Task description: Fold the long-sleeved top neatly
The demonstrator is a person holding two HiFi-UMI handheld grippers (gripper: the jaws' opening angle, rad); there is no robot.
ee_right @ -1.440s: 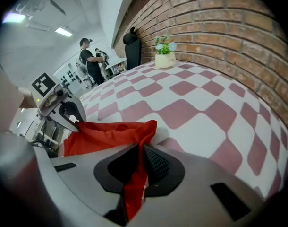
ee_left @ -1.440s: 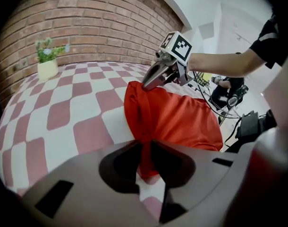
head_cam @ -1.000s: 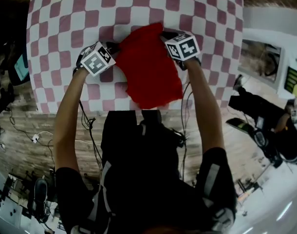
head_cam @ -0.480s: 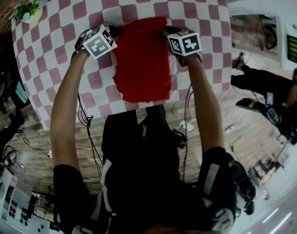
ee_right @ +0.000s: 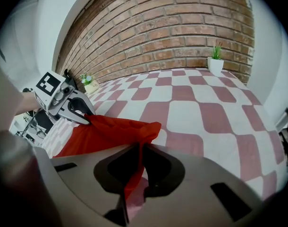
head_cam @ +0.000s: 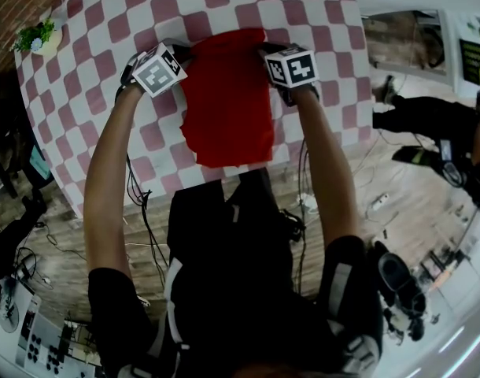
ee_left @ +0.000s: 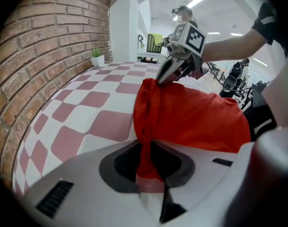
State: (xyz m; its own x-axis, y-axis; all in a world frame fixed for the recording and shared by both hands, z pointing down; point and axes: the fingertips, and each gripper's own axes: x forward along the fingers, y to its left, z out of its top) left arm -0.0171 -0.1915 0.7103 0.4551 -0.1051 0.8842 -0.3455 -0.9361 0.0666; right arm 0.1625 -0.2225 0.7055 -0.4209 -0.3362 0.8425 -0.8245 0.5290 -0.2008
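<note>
One soft red long-sleeved top (head_cam: 228, 105), a rough rectangle, spread on the pink-and-white checked table (head_cam: 319, 22), near hem seemingly just short of its edge. Two claws, left claw (head_cam: 183, 51) and right claw (head_cam: 267, 50), each nipped tight on a far corner. Bare checks either side and beyond.

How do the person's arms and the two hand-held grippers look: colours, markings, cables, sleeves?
The left hand-held gripper and the right hand-held gripper have light grey shells with dark jaw recesses; each carries a white cube with black square markers. Thin black cables hang beneath both. The person wears black short sleeves with grey stripes.
</note>
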